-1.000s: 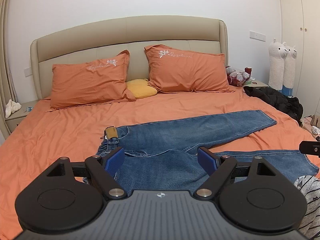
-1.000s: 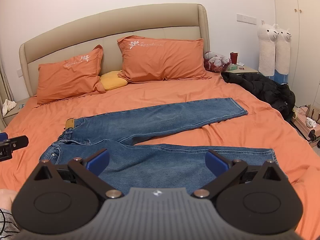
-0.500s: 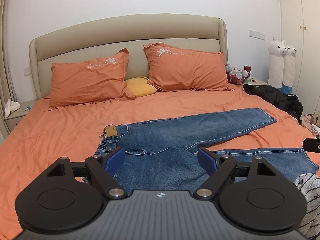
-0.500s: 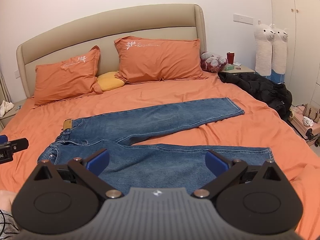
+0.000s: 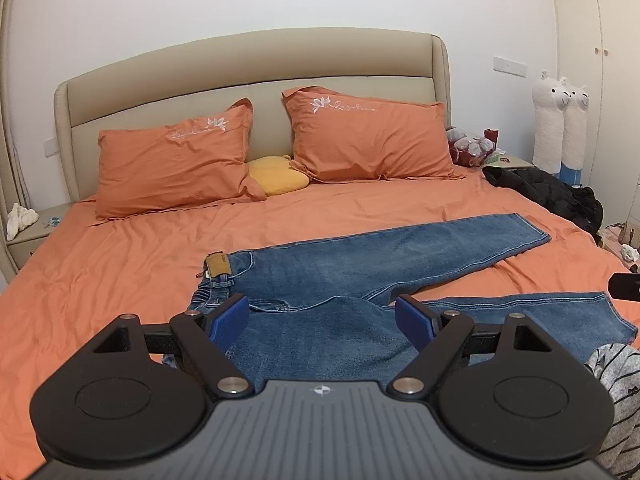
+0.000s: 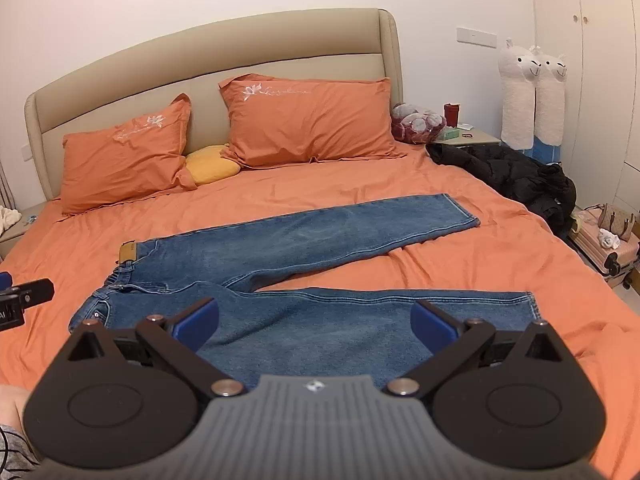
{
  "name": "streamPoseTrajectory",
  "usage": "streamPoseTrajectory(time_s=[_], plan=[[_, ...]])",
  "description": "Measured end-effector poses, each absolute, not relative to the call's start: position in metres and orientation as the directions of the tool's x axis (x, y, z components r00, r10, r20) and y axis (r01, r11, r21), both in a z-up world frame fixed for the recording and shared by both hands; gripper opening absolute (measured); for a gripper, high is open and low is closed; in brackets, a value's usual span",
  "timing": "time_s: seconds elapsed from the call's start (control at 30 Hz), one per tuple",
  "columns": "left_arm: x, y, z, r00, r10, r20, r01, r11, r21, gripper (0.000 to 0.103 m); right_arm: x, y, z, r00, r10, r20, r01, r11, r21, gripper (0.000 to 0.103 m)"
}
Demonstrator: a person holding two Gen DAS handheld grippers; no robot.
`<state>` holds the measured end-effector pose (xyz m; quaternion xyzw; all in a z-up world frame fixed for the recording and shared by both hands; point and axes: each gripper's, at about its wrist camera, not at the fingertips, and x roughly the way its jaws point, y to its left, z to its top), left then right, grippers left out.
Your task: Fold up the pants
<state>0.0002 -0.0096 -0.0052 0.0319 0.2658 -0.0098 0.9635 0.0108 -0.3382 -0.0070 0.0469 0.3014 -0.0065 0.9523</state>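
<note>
We see a pair of blue jeans [image 5: 400, 264] [image 6: 304, 256] spread flat on the orange bed cover [image 5: 120, 264] [image 6: 480, 264], waistband to the left and both legs running off to the right. The legs are splayed apart: the far leg angles away toward the far right, its hem lying near a black jacket [image 5: 548, 192] [image 6: 516, 176] heaped at the bed's right edge, while the near leg lies closer to us with its hem at the right. A tan patch [image 5: 218, 266] [image 6: 127, 253] marks the far end of the waistband.

Our left hand-held gripper [image 5: 322, 316] hangs above the seat and crotch of the jeans, its blue pads [image 5: 230, 317] spread wide with nothing between them. Our right hand-held gripper [image 6: 316, 322] hangs above the near leg, farther to the right, its blue pads [image 6: 434, 326] also wide apart and holding nothing. We cannot tell whether either one touches the denim.

At the far end, two orange pillows [image 5: 176, 168] [image 6: 308, 120] lean on the beige headboard [image 5: 256, 68] [image 6: 208, 56], with a yellow cushion [image 5: 278, 174] [image 6: 210, 168] tucked between them. Two white alpaca plush toys [image 5: 560, 124] [image 6: 532, 96] stand by the far right wall, past a nightstand [image 5: 510, 162] [image 6: 466, 136].
</note>
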Motion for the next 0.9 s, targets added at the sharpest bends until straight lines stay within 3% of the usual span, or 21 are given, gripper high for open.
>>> streamPoseTrajectory(time_s=[0.9], plan=[[-0.0042, -0.0106, -0.0056, 0.861, -0.025, -0.508, 0.061, 0.997, 0.055, 0.097, 0.0104, -0.339, -0.0113, 0.803, -0.003, -0.597, 0.06, 0.995, 0.076, 0.098]])
